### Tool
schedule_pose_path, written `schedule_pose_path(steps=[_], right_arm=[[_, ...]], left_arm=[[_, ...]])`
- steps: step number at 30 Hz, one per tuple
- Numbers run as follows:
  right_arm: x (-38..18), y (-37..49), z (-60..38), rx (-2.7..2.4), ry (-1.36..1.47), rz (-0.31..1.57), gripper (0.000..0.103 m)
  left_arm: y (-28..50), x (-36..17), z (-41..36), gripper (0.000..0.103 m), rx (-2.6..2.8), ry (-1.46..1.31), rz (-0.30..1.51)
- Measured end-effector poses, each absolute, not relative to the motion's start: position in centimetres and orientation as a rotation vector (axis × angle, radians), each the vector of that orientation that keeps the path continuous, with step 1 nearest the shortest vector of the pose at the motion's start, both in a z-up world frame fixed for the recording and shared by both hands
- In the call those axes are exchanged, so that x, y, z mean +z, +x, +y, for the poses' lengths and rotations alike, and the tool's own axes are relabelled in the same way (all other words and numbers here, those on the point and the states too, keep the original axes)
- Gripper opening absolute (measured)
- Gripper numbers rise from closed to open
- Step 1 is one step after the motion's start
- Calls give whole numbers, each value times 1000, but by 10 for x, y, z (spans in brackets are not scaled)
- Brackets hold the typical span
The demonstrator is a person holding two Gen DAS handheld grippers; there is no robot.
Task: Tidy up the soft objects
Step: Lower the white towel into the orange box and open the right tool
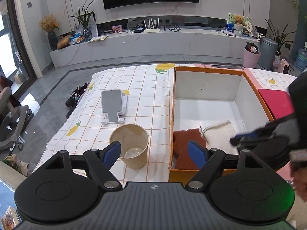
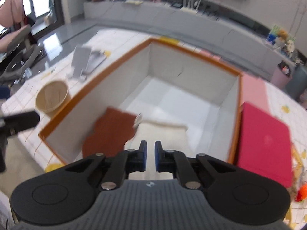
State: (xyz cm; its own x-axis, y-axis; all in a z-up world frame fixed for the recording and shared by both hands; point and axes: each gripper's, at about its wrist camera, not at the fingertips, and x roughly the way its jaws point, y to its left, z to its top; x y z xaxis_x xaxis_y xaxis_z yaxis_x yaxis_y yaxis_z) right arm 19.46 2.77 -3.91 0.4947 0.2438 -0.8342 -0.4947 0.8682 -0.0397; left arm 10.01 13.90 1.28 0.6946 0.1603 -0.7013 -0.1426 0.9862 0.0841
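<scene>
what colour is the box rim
Orange, around the box with white inner walls. It shows best in the left wrist view, which is sharp.

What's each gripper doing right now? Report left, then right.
Left gripper: open wide, holding nothing.
Right gripper: nearly closed with a narrow gap, nothing between its pads, above the white towel.

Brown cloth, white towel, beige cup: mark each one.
Brown cloth [image 1: 187, 143], left wrist view, middle of its top face.
White towel [image 1: 220, 136], left wrist view, centre of the pile.
Beige cup [image 1: 143, 160], left wrist view, outer wall.
</scene>
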Motion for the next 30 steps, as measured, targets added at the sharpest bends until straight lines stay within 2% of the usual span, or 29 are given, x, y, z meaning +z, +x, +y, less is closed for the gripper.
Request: schedule_pose_path(steps=[15,22,24,26,27,30], right_arm=[[-115,259,51,474,-292,1410,0],[-117,257,57,445,-305,1410,0],[-117,257,62,475,-347,1401,7],[-112,254,65,472,-357,1364,37],[-108,252,64,459,-353,1341,41],[-94,246,63,477,-329,1291,41]], left_arm=[[104,2,131,93,158,1,840],[104,5,123,93,159,23,836],[104,7,119,93,167,46,822],[102,11,116,93,166,69,790],[100,13,115,93,165,79,774],[95,21,113,93,160,81,743]])
